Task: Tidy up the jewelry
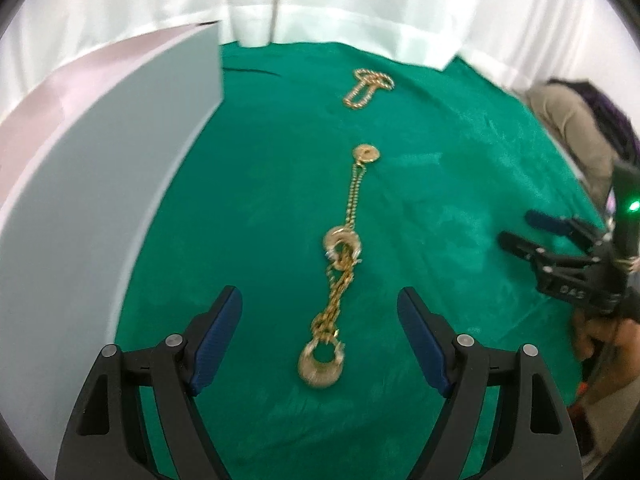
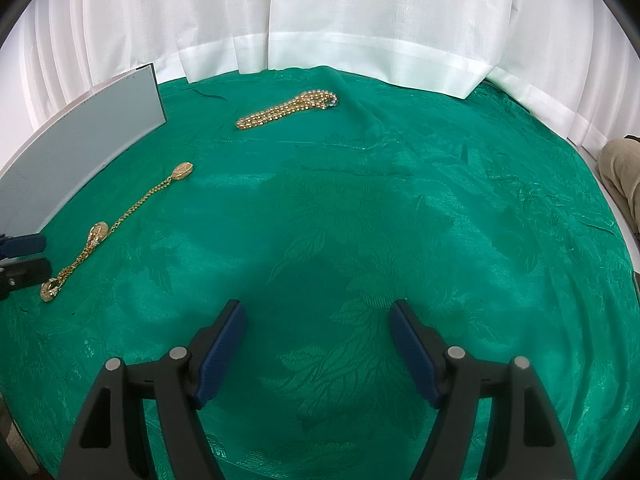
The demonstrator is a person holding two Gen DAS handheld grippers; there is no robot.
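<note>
A gold chain with ring pendants (image 1: pixel 338 276) lies stretched out on the green cloth (image 1: pixel 260 200). My left gripper (image 1: pixel 320 312) is open and hangs just above its near end, one finger on each side. The near ring pendant (image 1: pixel 322 366) lies between the fingers. A gold beaded necklace (image 1: pixel 366 88) lies bunched at the far side. In the right wrist view the chain (image 2: pixel 100 236) is at the left and the beaded necklace (image 2: pixel 288 110) at the back. My right gripper (image 2: pixel 318 336) is open and empty over bare cloth; it also shows in the left wrist view (image 1: pixel 520 232).
A grey-white flat board (image 1: pixel 100 200) stands along the left edge of the cloth, also in the right wrist view (image 2: pixel 80 136). White curtains (image 2: pixel 320 20) hang behind the table. A person's beige-clad leg (image 1: pixel 576 120) is at the right.
</note>
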